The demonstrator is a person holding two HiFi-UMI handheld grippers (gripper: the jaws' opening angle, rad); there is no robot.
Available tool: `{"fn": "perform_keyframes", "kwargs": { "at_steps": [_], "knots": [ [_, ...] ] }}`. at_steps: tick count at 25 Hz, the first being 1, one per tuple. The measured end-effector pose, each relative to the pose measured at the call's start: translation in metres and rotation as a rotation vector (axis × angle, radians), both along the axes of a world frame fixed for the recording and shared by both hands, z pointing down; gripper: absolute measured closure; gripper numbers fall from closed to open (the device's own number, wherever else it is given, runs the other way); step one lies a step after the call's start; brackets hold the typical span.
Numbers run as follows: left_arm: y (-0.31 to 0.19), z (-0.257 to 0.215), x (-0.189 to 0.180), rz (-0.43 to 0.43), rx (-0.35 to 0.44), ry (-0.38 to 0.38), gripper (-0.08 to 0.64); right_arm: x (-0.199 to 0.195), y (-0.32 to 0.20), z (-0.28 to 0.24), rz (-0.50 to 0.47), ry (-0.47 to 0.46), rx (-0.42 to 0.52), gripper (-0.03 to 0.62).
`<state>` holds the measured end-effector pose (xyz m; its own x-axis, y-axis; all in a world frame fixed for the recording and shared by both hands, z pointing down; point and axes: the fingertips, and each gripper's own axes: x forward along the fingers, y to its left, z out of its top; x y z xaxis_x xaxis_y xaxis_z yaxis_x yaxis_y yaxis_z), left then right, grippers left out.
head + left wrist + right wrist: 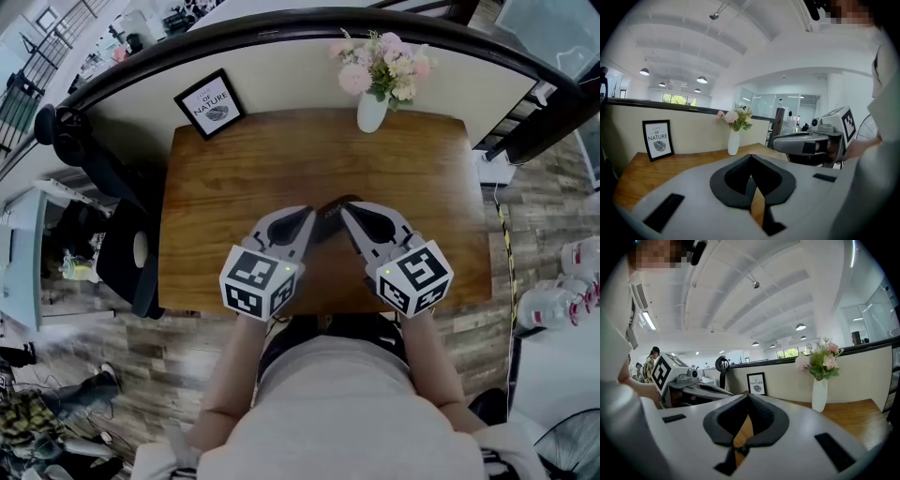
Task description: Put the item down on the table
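Both grippers hover over the near half of the wooden table (pixel 234 187), their tips angled toward each other and almost touching. My left gripper (pixel 312 217) is shut: in the left gripper view its dark pads (pixel 740 176) meet at the tip (pixel 751 157) with nothing between them. My right gripper (pixel 345 208) is shut too, with its pads (pixel 761 420) closed together at the tip (pixel 748 397) and empty. Each gripper appears in the other's view, the right gripper (pixel 811 145) and the left gripper (pixel 689 383). I see no loose item on the table or in either gripper.
A white vase of pink flowers (pixel 372 111) stands at the table's far edge, right of centre. A black-framed print (pixel 210 103) leans at the far left corner against the curved partition (pixel 281 47). A dark chair with a bag (pixel 122 253) stands left of the table.
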<state>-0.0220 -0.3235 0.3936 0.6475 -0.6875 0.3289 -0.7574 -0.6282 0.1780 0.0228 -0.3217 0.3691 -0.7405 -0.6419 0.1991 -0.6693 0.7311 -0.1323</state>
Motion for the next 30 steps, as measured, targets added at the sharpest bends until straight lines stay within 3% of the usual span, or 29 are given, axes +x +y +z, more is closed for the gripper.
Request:
{"fn": "perform_keyframes", "kwargs": {
  "at_steps": [8,14,22,30],
  "knots": [
    [0.014,0.006,0.006,0.006,0.006,-0.008,0.546,-0.003,0.014,0.014,-0.006,0.053,-0.018,0.581],
    [0.021,0.013,0.007,0.022,-0.034,0.027,0.548,-0.001,0.021,0.024,-0.027,0.089,-0.030,0.583],
    [0.035,0.030,0.018,0.071,-0.084,-0.014,0.548,-0.001,0.030,0.032,-0.045,0.085,-0.054,0.581],
    [0.037,0.042,0.013,0.042,-0.127,-0.006,0.548,-0.001,0.032,0.035,-0.042,0.068,-0.072,0.583]
  ]
}}
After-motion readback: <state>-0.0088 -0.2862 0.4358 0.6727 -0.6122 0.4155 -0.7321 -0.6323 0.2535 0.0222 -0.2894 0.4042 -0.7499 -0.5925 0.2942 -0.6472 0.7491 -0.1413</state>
